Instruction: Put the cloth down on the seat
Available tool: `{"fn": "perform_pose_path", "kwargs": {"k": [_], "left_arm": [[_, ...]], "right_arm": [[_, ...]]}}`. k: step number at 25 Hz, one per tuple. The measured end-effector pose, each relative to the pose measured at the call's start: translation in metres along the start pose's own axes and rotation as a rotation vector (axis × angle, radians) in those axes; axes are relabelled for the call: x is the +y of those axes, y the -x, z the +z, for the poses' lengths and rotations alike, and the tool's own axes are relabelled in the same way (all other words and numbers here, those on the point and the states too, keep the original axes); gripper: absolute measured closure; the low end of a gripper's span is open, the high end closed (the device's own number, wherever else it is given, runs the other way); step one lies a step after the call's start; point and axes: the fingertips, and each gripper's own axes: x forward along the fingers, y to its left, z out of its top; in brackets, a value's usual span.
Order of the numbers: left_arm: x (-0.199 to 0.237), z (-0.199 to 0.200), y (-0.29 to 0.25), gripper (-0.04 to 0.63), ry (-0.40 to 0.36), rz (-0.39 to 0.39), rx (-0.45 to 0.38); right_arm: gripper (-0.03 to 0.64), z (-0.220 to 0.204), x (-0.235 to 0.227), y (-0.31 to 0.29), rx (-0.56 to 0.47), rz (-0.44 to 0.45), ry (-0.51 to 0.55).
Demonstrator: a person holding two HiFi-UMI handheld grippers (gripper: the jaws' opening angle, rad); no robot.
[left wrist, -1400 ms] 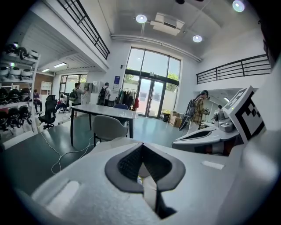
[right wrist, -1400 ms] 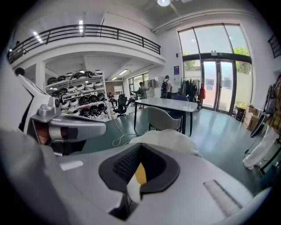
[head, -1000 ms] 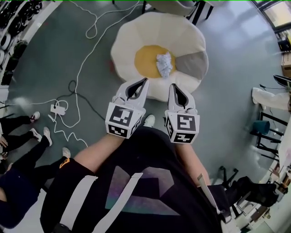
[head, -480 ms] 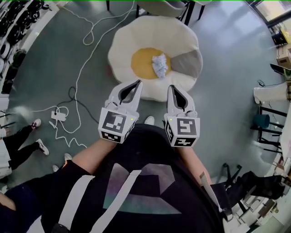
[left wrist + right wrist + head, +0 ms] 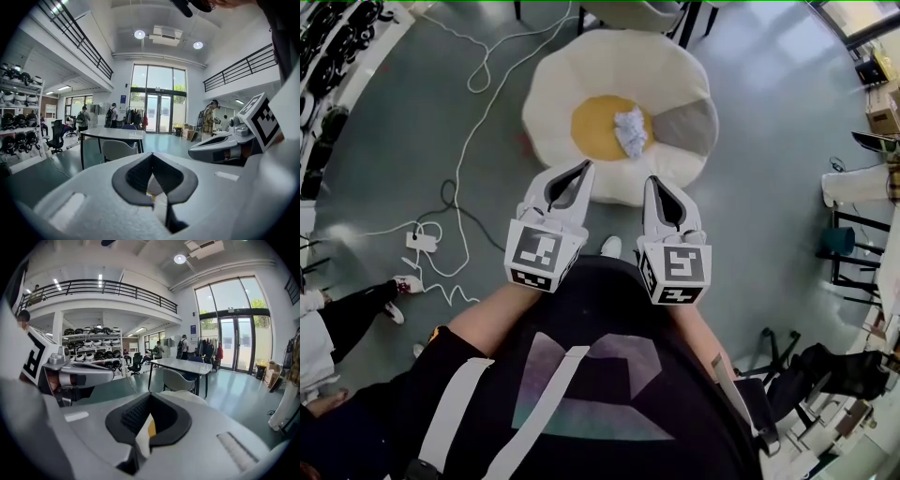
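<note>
The cloth, white and crumpled, lies on the yellow middle of a round cream seat on the floor, in the head view. Both grippers are held close to the person's body, short of the seat's near edge. My left gripper is shut with nothing in it, its tips pointing at the seat. Beside it, my right gripper is also shut and holds nothing. In the left gripper view the left gripper shows its pads meeting. In the right gripper view the right gripper looks the same.
White and black cables and a power strip lie on the floor left of the seat. A person's legs are at the left edge. Chair and table legs stand beyond the seat and at the right. A table stands ahead.
Both grippers stay shut, empty and side by side. The cloth stays on the seat. The legs at the left have moved further towards the edge.
</note>
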Motion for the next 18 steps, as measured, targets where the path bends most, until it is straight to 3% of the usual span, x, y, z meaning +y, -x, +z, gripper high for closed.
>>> {"fn": "perform_pose_path", "kwargs": {"k": [18], "left_arm": [[0.015,-0.005,0.011,0.597,0.016,0.016,-0.005]], "right_arm": [[0.617,-0.001,0.013,-0.005,0.013,0.004,0.005]]}}
